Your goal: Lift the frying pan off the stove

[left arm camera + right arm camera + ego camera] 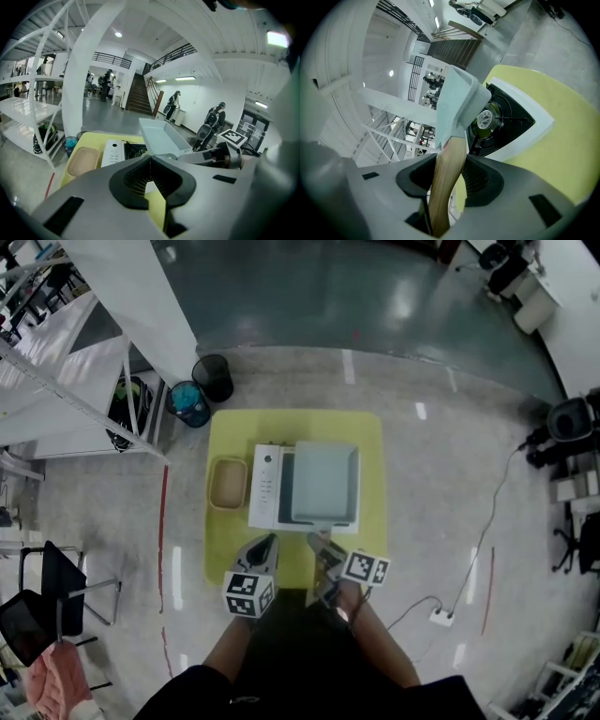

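- Right gripper [450, 161] is clamped on the pan's wooden handle [444, 192], jaws pressed to either side of it.
- Pan [323, 482], square and pale blue-grey, is straight ahead of that gripper, over the stove [266, 486]. It's tilted, and the burner [486, 119] shows beneath. Whether it touches the grate, I can't tell.
- Left gripper [150, 158] has its jaws tip to tip with nothing between them, just left of the right one.
- Tan tray [228, 484] lies ahead-left of it, beside the stove.
- Print on the stove's panel is too small to read. The cube [248, 594] carries only square markers.
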Motion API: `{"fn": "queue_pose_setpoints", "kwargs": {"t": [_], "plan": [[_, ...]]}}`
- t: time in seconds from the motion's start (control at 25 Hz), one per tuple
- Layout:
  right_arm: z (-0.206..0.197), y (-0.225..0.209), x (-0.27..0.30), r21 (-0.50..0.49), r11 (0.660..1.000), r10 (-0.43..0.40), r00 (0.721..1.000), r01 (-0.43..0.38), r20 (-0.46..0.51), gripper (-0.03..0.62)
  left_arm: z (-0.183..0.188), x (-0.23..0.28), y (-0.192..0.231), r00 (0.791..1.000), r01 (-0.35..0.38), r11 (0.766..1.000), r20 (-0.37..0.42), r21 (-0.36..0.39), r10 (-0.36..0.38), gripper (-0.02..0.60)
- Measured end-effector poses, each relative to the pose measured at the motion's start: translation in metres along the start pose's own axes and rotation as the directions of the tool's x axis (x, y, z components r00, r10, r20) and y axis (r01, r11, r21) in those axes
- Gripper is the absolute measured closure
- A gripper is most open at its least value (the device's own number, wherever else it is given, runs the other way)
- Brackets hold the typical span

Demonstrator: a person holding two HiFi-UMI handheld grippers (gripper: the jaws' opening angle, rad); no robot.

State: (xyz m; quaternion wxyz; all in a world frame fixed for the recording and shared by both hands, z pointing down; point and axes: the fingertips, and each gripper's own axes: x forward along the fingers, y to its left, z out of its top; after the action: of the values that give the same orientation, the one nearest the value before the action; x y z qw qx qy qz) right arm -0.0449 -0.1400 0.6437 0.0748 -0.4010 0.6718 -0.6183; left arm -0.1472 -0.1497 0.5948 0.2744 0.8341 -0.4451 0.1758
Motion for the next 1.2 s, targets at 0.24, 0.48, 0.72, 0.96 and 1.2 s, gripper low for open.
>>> {"fn": "queue_pose_setpoints", "kwargs": {"t": [0.24, 0.48, 0.72, 0.96, 1.2], "plan": [[0.002, 0.014, -0.011, -0.03, 0.999, 0.013, 1.0, -0.013, 0.003, 0.422, 0.001, -0.007, -0.01, 1.0, -0.012, 1.0, 0.023, 0.005, 0.012, 0.537], [-0.004, 0.022, -0.032, -0.062, 0.998, 0.034, 0.999, -0.034, -0.004, 0.422, -0.003, -0.026, -0.029, 0.998, -0.029, 1.0, 0.049, 0.012, 0.028, 0.537], [-0.018, 0.033, -0.043, -0.069, 0.995, 0.068, 0.998, -0.069, -0.012, 0.421, -0.009, -0.043, -0.039, 0.996, -0.055, 0.998, 0.074, 0.021, 0.053, 0.537], [-0.024, 0.041, -0.055, -0.082, 0.992, 0.094, 0.996, -0.094, -0.011, 0.422, -0.011, -0.057, -0.049, 0.993, -0.072, 0.997, 0.098, 0.033, 0.068, 0.537], [-0.025, 0.054, -0.059, -0.085, 0.984, 0.155, 0.988, -0.155, -0.002, 0.422, -0.012, -0.064, -0.05, 0.991, -0.081, 0.996, 0.11, 0.036, 0.076, 0.537]]}}
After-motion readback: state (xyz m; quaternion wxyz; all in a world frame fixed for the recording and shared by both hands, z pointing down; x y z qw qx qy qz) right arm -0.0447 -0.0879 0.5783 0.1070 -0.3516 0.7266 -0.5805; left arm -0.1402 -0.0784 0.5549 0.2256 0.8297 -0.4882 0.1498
